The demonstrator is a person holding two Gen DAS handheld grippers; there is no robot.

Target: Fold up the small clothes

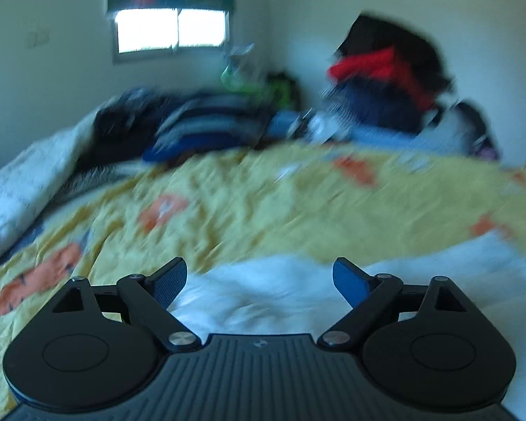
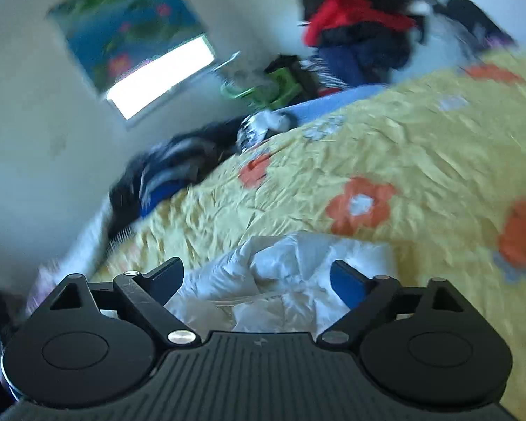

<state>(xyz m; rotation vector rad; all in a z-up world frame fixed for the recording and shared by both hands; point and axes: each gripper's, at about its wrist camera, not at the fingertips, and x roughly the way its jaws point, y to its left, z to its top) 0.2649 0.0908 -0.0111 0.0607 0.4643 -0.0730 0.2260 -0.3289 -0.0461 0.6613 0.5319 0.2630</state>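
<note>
My left gripper (image 1: 259, 282) and right gripper (image 2: 256, 280) both gape wide, empty, over the white garment (image 2: 298, 263) at six o'clock on the yellow bedspread (image 2: 420, 147), probably readying a pinch; blur hides edges.

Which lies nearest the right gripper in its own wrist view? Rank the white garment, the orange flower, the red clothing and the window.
1. White garment, between the open jaws.
2. Orange flower, just beyond, right.
3. Window and red clothing: farthest, too close to call.
</note>
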